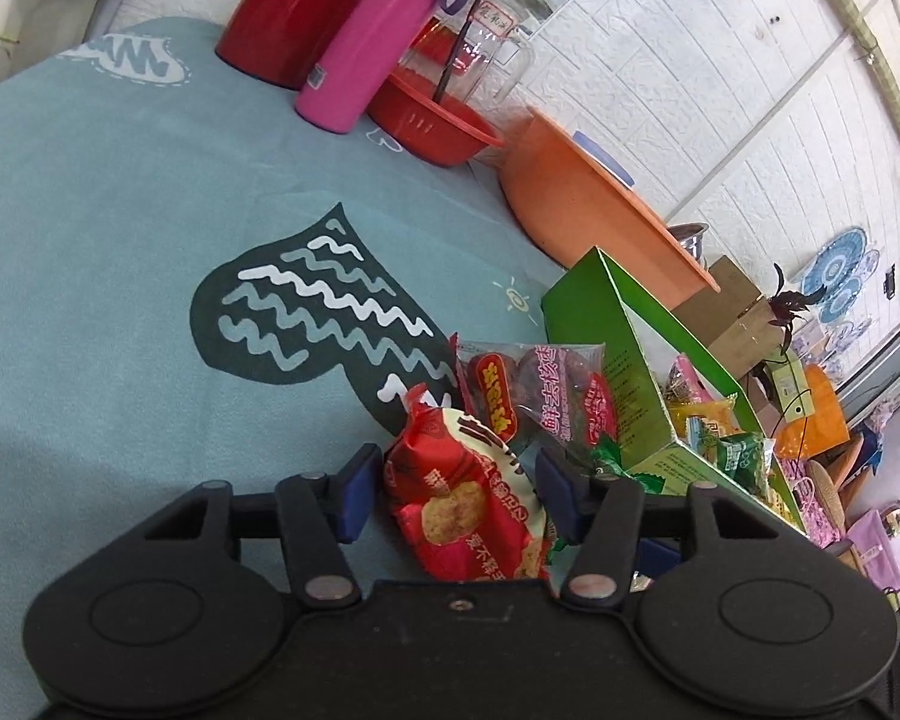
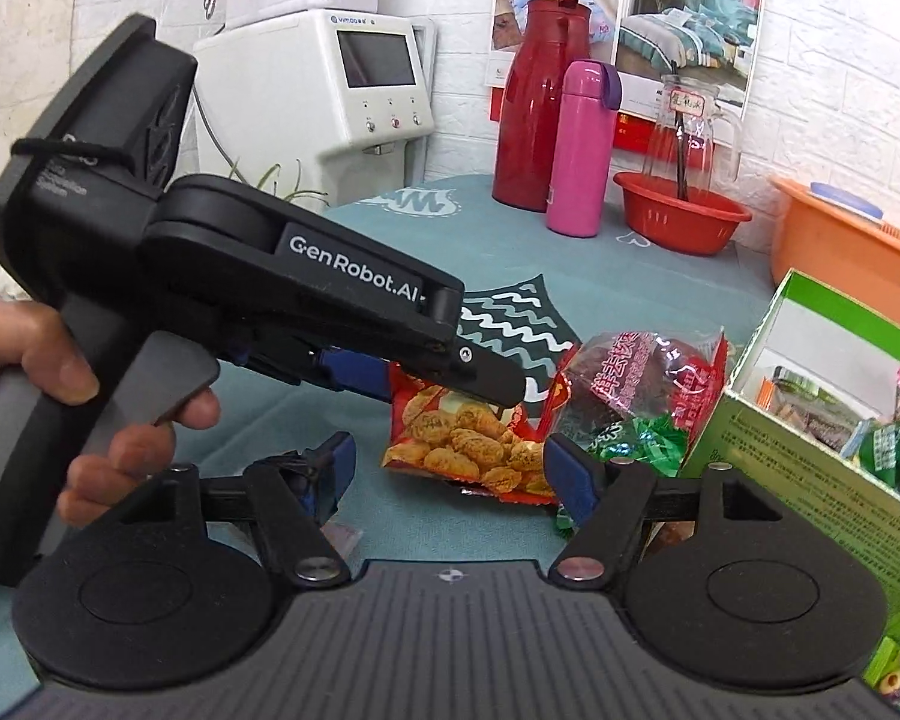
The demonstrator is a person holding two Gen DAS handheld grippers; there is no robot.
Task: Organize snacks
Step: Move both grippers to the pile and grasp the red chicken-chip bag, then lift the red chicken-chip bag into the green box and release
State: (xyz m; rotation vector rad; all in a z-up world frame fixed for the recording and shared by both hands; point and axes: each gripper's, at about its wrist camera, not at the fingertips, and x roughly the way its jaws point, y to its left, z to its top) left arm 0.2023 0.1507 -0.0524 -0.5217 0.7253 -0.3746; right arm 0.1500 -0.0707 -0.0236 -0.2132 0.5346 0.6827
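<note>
Left wrist view is showing the left tool (image 1: 447, 501) straddling a red snack pack (image 1: 465, 516) lying on the tabletop (image 1: 120, 240), pads either side but not yet pressing, probably lining up a grasp. Right of it, a green box (image 1: 642, 396) is holding other snacks, likely the destination. The right tool (image 2: 447, 480) is hovering released, empty, behind the same pack.

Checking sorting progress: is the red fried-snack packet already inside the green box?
No, the red fried-snack packet lies on the teal tablecloth, outside the green box.
</note>
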